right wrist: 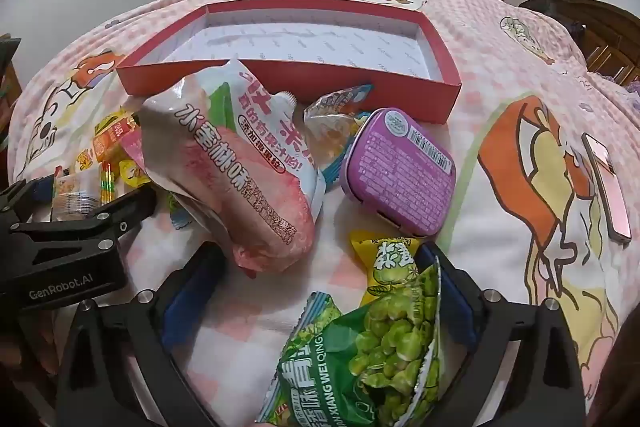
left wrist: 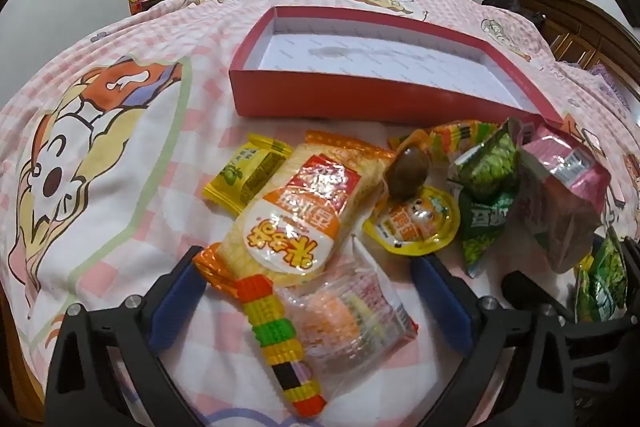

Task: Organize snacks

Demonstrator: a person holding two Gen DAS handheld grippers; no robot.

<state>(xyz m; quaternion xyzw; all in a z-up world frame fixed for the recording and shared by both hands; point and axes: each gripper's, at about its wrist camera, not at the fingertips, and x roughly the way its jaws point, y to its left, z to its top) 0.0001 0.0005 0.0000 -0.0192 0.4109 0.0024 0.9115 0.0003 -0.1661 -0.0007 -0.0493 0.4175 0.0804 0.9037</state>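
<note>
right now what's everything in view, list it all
box: 1, red, white inside, empty, on the bed behind the snacks
rice cracker pack: 1, orange and white, left pile
small yellow pack: 1, left of the cracker pack
candy stick: 1, multicolour, between the left gripper's fingers
clear wrapped snack: 1, beside the stick
jelly cup: 1, yellow lid
green pea bag: 1 here, between the right gripper's fingers
peach pouch: 1, pink and white
tin: 1, purple
phone: 1, pink, right on the bed
left gripper: black, blue pads, open
right gripper: same, open
</note>
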